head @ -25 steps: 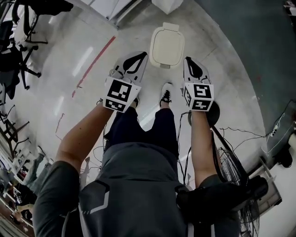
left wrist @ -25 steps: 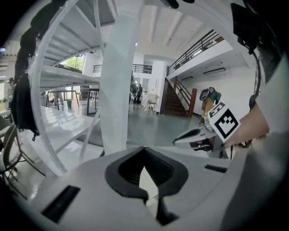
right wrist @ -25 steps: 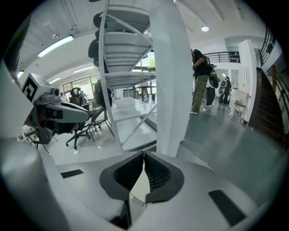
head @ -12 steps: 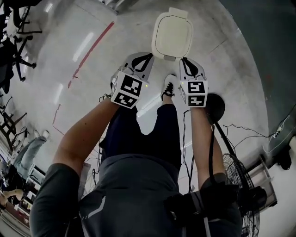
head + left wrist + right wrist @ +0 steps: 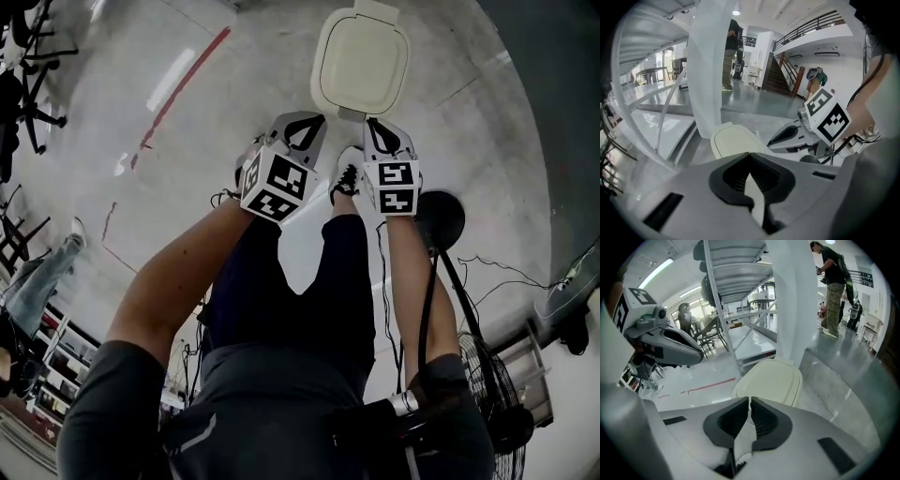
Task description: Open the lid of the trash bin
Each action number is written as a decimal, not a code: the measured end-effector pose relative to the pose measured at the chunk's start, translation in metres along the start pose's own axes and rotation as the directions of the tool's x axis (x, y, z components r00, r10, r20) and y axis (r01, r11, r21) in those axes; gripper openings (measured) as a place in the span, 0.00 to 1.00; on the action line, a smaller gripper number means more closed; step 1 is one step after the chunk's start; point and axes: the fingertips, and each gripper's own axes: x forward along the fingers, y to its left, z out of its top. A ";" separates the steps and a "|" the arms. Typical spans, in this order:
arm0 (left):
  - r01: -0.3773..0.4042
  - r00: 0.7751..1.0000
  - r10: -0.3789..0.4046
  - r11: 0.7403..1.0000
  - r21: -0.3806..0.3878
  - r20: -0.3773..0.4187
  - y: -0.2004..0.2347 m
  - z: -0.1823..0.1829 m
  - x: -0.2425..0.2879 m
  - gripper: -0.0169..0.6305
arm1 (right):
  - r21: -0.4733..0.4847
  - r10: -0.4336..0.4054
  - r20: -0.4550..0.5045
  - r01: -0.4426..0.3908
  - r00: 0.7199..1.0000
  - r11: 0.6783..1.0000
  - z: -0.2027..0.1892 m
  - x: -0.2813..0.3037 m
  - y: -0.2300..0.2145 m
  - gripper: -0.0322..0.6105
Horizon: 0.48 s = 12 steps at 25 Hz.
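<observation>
The cream, rounded-square plastic trash bin (image 5: 364, 61) stands on the grey concrete floor (image 5: 216, 122), lid down, just beyond the 2 grippers. The left gripper (image 5: 305, 124) and right gripper (image 5: 382, 131) are both clenched, empty.

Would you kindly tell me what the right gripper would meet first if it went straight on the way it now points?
Most likely the cream trash bin lid, which lies closed just beyond the shut, empty jaws of the right gripper; the exact gap is hard to judge.
</observation>
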 end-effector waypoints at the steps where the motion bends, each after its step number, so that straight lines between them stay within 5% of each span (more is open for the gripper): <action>1: 0.000 1.000 0.000 1.000 -0.006 -0.010 0.000 -0.007 0.006 0.04 | -0.001 0.004 -0.007 -0.004 1.000 1.000 -0.005 0.004 0.000 0.10; 12: -0.022 0.995 0.022 1.000 0.000 -0.092 0.003 -0.049 0.084 0.04 | -0.056 0.072 -0.065 -0.076 0.995 0.996 -0.041 0.060 -0.001 0.10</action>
